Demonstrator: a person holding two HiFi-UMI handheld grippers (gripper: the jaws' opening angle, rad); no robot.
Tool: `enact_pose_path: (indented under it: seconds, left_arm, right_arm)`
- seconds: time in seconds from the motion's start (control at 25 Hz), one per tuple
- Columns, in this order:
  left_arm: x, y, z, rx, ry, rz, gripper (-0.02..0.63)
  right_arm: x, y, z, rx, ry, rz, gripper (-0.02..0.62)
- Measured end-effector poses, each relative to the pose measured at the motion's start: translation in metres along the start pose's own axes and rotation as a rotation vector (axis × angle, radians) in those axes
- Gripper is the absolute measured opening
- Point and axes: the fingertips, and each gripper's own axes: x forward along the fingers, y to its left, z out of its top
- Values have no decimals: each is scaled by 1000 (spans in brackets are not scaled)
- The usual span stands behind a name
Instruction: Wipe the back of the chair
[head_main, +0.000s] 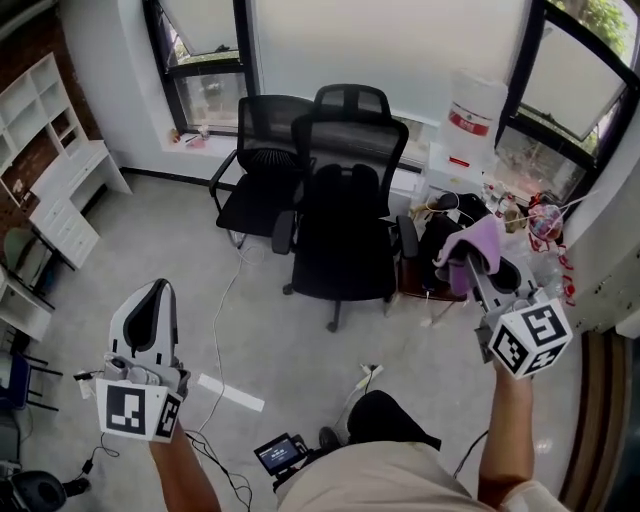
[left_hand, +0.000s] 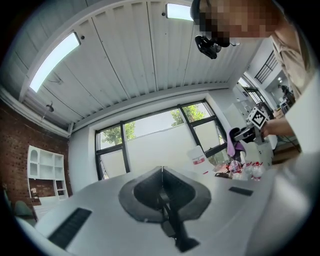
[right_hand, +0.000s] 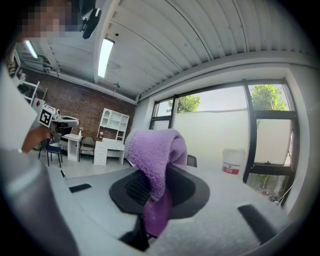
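Observation:
A black mesh office chair (head_main: 345, 205) stands on the floor ahead of me, its seat toward me and its backrest (head_main: 350, 140) toward the window. My right gripper (head_main: 470, 262) is up at the right, level with the chair's armrest, and is shut on a purple cloth (head_main: 480, 243) that drapes over its jaws. The right gripper view shows the cloth (right_hand: 155, 155) folded over the jaw tips. My left gripper (head_main: 155, 290) hangs low at the left, well away from the chair, its jaws (left_hand: 161, 172) pressed together with nothing between them.
A second black chair (head_main: 262, 150) stands behind and left of the first. A white water jug (head_main: 470, 120) and a cluttered low table (head_main: 540, 225) are at the right. White shelving (head_main: 60, 190) lines the left wall. Cables and a small screen device (head_main: 278, 452) lie near my feet.

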Motion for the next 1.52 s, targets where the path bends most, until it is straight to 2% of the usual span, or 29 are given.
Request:
enact_pose_path:
  seconds: [0.36, 0.52, 0.76, 0.88, 1.0, 1.12, 1.28, 1.52]
  left_arm:
    - [42, 28, 8, 82, 7, 30, 8]
    - [84, 40, 12, 124, -8, 41, 8]
    - [202, 29, -26, 155, -14, 8, 8]
    - [277, 24, -66, 99, 1, -8, 8]
    - [350, 14, -93, 56, 36, -56, 8]
    - [411, 9, -103, 55, 46, -80, 8]
    - [472, 6, -113, 68, 63, -97, 8]
    - [542, 11, -123, 80, 67, -100, 8]
  right_arm:
    - [66, -33, 8, 44, -82, -9, 52]
    - [110, -60, 17, 55, -137, -15, 52]
    - [201, -123, -11, 58, -154, -29, 52]
    - [265, -156, -38, 70, -114, -27, 54]
    - [320, -182, -58, 70, -65, -5, 54]
    - [371, -219, -64, 78, -58, -20, 54]
    - [431, -248, -74, 95, -66, -13, 54]
    - [509, -277, -57, 74, -96, -13, 54]
